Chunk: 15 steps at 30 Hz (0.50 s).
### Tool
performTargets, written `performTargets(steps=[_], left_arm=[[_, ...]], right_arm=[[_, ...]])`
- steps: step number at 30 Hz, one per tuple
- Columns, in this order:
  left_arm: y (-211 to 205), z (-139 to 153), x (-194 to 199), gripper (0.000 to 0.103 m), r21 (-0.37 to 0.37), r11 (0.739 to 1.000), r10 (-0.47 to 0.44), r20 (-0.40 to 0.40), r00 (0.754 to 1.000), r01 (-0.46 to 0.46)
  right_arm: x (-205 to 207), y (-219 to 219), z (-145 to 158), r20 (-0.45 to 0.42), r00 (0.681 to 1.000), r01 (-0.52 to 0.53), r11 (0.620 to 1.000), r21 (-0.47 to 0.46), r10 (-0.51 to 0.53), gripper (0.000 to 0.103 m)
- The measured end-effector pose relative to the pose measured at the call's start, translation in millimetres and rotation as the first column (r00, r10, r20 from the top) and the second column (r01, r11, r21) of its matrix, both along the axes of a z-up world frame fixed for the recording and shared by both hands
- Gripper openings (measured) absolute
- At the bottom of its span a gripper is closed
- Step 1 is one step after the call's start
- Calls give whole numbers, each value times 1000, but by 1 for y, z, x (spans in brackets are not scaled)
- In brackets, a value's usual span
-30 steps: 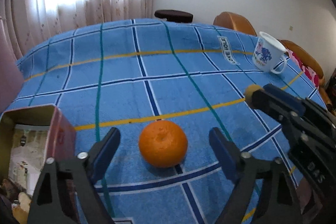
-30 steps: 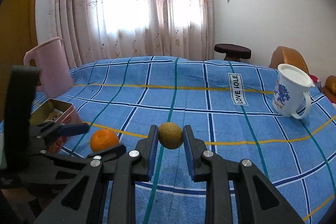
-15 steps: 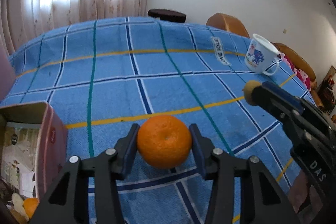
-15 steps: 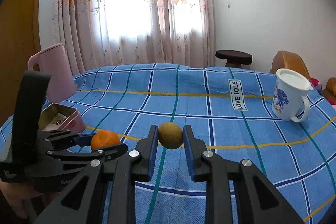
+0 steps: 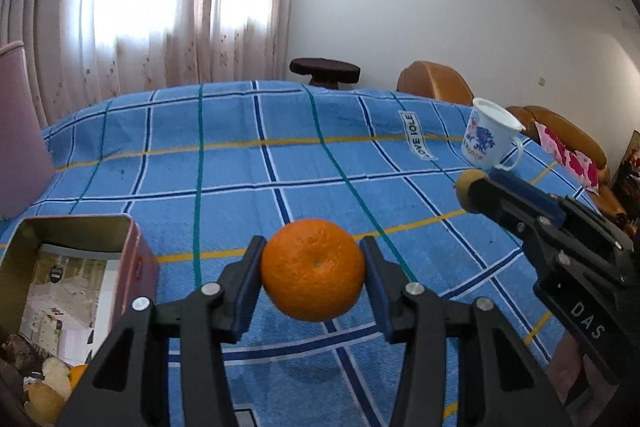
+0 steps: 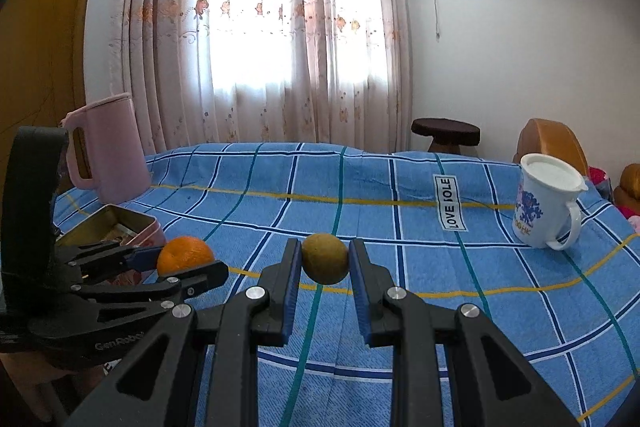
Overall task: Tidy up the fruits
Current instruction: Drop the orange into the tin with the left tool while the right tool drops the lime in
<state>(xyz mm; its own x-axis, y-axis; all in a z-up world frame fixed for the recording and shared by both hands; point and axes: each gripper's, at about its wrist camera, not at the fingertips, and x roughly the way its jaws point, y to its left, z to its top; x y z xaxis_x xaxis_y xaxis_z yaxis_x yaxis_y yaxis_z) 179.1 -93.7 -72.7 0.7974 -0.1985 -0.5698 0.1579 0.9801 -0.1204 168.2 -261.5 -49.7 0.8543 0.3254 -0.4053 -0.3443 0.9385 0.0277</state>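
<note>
Between left hand-held gripper (image 5: 313, 277) pads: orange (image 5: 313, 270)

Black gripper (image 5: 313, 269) frames (blue pads, silver screws)

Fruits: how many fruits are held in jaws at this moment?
2. The orange is between the left gripper jaws; the brownish-green fruit is between the right gripper jaws. More fruit lies half hidden at the left view's lower corner.

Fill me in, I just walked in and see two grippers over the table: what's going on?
A person is sorting fruit with two handheld grippers. The left gripper is shut on an orange, just beside an open tin box that already holds some fruit. The right gripper is shut on a small green-brown fruit above the blue checked cloth. Neither fruit is in the box yet.
</note>
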Motion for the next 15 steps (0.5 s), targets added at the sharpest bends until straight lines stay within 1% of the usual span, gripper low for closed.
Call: performTargets(steps=[6, 15], left_arm=[[1, 5, -10, 49, 9, 1000, 16, 55, 998, -16], [1, 11, -24, 49, 32, 999, 35, 127, 991, -39]], right_arm=[[-8, 2, 3, 47, 999, -3, 1000, -13, 4, 26], [-13, 2, 4, 73, 997, -6, 1000, -13, 7, 26]])
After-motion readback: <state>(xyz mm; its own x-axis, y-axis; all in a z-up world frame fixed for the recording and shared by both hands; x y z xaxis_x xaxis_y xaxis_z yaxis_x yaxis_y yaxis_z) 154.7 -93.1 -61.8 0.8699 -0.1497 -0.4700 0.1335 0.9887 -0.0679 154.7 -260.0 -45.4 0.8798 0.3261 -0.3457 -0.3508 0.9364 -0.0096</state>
